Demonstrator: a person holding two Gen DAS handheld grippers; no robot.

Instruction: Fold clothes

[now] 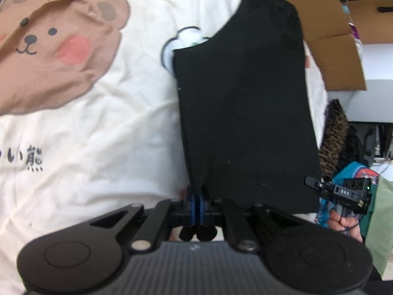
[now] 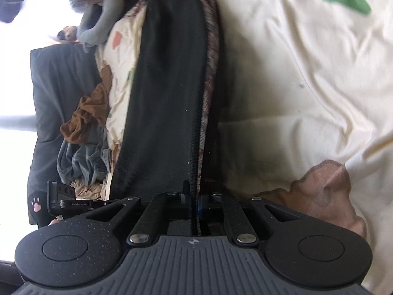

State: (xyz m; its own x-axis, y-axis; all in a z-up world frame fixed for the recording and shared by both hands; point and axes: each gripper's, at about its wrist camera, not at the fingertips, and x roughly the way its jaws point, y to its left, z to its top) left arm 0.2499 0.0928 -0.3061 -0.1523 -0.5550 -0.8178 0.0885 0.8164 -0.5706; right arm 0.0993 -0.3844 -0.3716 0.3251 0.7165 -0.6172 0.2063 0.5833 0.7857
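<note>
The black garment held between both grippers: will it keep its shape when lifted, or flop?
Probably floppy: the black garment bunches where the left gripper pinches it. Likely light, since two edge pinches, with the right gripper, carry it. Its knit-looking surface suggests little slipping.

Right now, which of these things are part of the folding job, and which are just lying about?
In the job:
- black garment
- left gripper, shut on it
- right gripper, shut on it

Lying about:
- bear-print sheet
- cardboard box
- brown cloth
- grey clothes
</note>
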